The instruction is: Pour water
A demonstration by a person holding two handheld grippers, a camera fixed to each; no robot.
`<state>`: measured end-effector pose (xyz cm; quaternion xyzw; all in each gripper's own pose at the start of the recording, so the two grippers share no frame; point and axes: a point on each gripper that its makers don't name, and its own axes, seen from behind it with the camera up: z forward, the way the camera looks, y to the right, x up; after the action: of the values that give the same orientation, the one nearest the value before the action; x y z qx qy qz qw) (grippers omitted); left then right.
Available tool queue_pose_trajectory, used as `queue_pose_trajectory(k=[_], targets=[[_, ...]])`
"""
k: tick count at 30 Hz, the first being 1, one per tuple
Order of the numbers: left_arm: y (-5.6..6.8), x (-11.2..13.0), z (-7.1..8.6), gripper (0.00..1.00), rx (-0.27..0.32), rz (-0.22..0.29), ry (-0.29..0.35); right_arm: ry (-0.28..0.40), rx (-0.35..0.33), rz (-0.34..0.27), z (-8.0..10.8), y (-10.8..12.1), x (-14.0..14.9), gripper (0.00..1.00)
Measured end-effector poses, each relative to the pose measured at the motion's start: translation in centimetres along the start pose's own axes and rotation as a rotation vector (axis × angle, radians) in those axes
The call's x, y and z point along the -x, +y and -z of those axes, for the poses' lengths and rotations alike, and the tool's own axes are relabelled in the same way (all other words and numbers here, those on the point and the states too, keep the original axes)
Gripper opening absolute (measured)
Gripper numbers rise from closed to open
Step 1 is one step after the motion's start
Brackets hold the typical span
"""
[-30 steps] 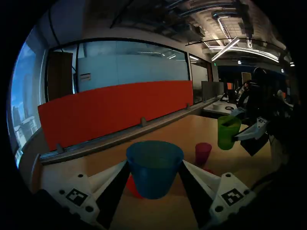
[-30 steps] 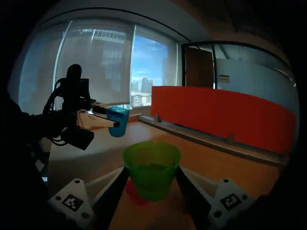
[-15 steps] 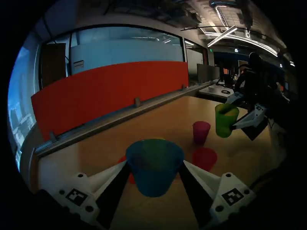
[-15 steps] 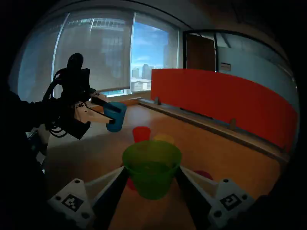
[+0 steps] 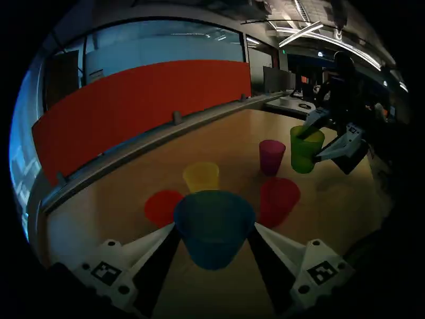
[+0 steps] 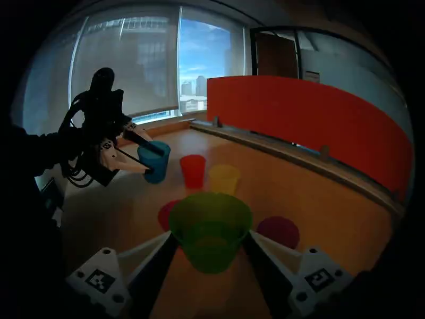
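Left gripper (image 5: 213, 229): both fingers clamped on a blue plastic tumbler (image 5: 213, 243), carried upright, rim level. Contents too dark to read.

Right gripper (image 6: 211, 236): both fingers pressed on a translucent green plastic tumbler (image 6: 211, 245), also upright. Cannot tell the water level inside.

Both tumblers are held above a wooden table (image 5: 106, 196), the near edge below the frame in both views.

Just past the blue tumbler, four loose cups stand grouped mid-table:
- a red plastic cup (image 5: 162, 206), nearest, left of the fingers
- a dark red plastic cup (image 5: 277, 200), nearest, right of the fingers
- a yellow plastic cup (image 5: 201, 176), between and behind those two
- a magenta plastic cup (image 5: 271, 156), farther back

In the left gripper view the green tumbler hangs just beside the magenta cup, on the side away from the yellow one. The gaps between the cups are narrow.

Open room: bare tabletop runs from the yellow cup to the table's far edge, and more lies beyond the green tumbler.

Far edge: a grey rail (image 5: 175, 118) with an orange-red partition panel (image 5: 143, 101) standing along it. Large windows (image 6: 127, 69) close off the table's end behind the left gripper.
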<state>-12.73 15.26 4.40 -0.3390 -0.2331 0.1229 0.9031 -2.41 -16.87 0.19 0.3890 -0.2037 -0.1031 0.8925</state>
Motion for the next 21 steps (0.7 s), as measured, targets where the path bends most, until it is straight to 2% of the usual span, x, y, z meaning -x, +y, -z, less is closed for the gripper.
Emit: queue_pose_trajectory(k=[9,21], targets=[[0.5,2.6,-1.2,0.85,0.028,-0.028,-0.085,-0.075,-0.018,0.017,-0.7,-0.2,2.9,0.87],[0.5,4.3,-2.7,0.85,0.065,-0.031,-0.156,-0.132,-0.028,0.039,-1.6,0.0,5.0,0.87]])
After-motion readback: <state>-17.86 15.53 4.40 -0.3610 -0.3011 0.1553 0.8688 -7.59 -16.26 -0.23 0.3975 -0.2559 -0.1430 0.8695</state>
